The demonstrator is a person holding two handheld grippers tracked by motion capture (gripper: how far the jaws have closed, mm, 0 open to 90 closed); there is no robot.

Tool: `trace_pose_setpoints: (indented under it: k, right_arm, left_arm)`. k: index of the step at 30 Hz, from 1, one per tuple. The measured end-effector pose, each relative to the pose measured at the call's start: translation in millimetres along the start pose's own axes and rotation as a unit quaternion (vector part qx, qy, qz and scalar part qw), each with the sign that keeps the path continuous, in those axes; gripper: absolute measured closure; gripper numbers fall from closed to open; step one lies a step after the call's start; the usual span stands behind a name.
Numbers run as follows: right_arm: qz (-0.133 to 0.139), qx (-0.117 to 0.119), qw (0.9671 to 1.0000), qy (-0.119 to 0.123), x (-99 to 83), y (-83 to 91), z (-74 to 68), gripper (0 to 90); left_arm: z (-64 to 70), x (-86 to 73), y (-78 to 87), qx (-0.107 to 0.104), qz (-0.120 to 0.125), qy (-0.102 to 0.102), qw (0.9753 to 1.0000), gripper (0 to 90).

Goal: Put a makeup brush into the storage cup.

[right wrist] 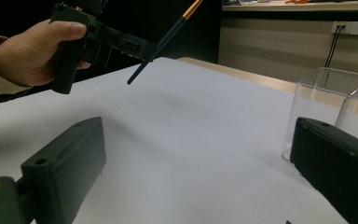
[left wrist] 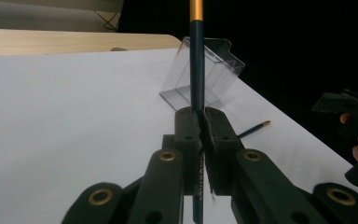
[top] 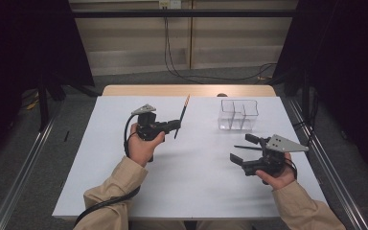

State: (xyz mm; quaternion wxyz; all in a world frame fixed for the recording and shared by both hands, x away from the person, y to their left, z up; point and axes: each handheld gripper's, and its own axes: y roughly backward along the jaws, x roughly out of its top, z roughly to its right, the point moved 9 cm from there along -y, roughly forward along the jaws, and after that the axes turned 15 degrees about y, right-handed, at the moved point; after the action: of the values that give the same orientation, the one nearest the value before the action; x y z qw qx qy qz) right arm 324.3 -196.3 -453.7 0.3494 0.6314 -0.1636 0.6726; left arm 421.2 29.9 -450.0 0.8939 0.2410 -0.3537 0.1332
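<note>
The left tongs (top: 176,125) are clamped on a dark pencil (top: 182,116) with an orange far end, held above the table (top: 124,191) left of centre. In the left gripper view the pencil (left wrist: 196,70) runs up between the closed jaws, its orange band at the top. The right tongs (top: 242,152) stand wide open with nothing between them, low over the near right part of the table. A second pencil (top: 247,147) lies on the white surface just beside them. Farther off, on the right, stands a clear divided container (top: 238,115), well apart from the held pencil. In the right gripper view the container (right wrist: 331,93) rises behind the right jaw.
</note>
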Motion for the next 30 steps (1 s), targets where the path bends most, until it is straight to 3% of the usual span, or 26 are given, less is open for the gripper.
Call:
trace_pose_setpoints:
  k: [6,9,15,30]
  right_arm:
    - [0.000,0.004,1.0000,0.000,3.2,-3.7,-0.2,2.7]
    - [0.001,0.005,1.0000,-0.003,4.3,-6.6,-1.0,2.6]
    - [-0.001,0.004,0.9999,-0.010,7.2,-9.4,-0.4,2.5]
    - [0.002,0.006,0.9996,-0.027,15.7,-17.7,2.6,4.3]
  left_arm:
    - [11.5,-9.2,-2.1,-0.032,-0.007,-0.005,0.9994,84.9]
    - [18.8,-15.4,-2.7,-0.044,-0.015,-0.018,0.9987,84.9]
    - [31.2,-24.1,-4.9,-0.051,-0.026,-0.042,0.9974,84.9]
    - [46.3,-35.4,-7.6,-0.077,-0.040,-0.054,0.9947,84.9]
